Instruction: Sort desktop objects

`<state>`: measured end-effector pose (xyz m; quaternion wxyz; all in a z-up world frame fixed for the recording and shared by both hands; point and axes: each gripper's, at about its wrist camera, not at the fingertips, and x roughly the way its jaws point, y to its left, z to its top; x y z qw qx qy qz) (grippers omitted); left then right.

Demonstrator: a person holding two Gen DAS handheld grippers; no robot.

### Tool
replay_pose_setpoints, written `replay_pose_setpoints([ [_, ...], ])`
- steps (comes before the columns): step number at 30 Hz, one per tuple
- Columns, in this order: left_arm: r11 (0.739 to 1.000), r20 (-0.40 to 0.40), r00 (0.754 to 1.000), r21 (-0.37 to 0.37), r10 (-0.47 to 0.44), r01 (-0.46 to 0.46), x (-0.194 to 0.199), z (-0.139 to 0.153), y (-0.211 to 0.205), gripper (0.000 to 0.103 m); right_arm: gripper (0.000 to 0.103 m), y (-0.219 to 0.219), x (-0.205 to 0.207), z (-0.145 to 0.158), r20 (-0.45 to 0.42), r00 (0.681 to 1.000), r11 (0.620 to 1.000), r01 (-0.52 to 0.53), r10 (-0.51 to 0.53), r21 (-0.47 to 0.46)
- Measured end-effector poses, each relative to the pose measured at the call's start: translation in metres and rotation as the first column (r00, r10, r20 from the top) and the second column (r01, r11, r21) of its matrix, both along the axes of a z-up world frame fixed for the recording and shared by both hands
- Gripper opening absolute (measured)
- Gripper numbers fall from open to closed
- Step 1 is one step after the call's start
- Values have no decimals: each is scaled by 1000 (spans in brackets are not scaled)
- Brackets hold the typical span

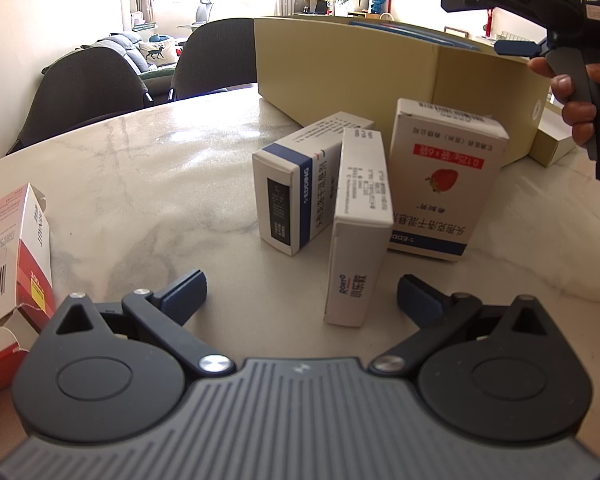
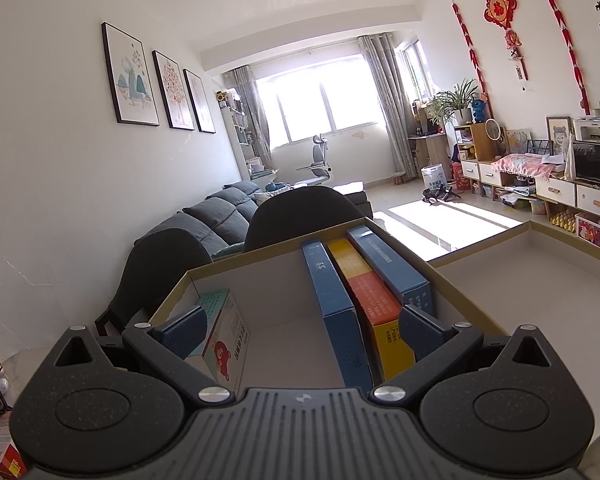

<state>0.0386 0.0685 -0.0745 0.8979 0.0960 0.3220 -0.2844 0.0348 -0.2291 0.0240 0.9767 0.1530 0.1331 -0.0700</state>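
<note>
Partly sorted: cardboard box (image 2: 284, 280) at frame centre already holds four cartons. Three medicine boxes (image 1: 360, 228) at mid-frame plus red carton (image 1: 16, 260) at left edge remain on worktop (image 1: 140, 168). Left claw (image 1: 300, 300) and right claw (image 2: 300, 332) both released, empty.

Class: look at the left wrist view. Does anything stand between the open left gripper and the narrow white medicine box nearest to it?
Nothing visible does. The left gripper is open, and only bare marble tabletop lies before the narrow white medicine box.

Grey sofa (image 2: 216, 216), dark chairs (image 1: 88, 88), framed pictures (image 2: 130, 76), potted plant (image 2: 458, 100), microwave (image 2: 596, 164)
</note>
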Motion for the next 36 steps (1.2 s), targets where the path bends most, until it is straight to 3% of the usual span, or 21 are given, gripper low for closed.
replay_pose_setpoints([
  [36, 1000, 0, 1000, 0, 0, 0, 0, 0, 0, 103, 102, 3, 8, -9, -8, 1000, 1000, -1, 1, -17],
])
